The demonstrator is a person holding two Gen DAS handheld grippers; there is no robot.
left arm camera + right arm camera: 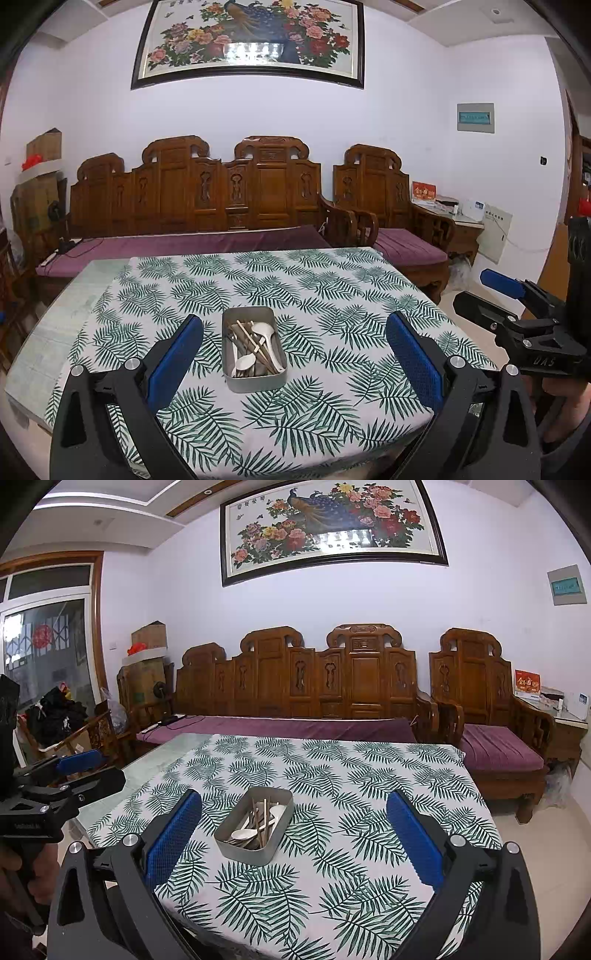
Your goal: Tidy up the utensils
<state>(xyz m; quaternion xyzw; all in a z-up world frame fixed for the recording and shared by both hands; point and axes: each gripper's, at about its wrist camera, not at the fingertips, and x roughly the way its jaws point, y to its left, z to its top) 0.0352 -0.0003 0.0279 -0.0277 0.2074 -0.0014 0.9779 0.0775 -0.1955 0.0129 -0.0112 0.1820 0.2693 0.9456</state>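
A grey metal tin (254,380) (246,849) stands near the middle of the leaf-patterned tablecloth (332,295) (369,775). Inside it lie white spoons (266,330) (244,834) and wooden chopsticks (255,341) (266,818), heaped together. My left gripper (294,334) hovers open in front of the tin, its blue pads wide apart and nothing between them. My right gripper (294,812) is likewise open and empty, a little nearer the table's front edge. Each gripper shows at the side of the other's view, the right gripper (517,295) and the left gripper (70,771).
A carved wooden sofa (207,199) with purple cushions runs behind the table, an armchair (480,701) beside it. Bare glass tabletop (55,317) shows left of the cloth. Boxes (147,653) are stacked in the left corner, and a side table (458,221) with clutter stands at right.
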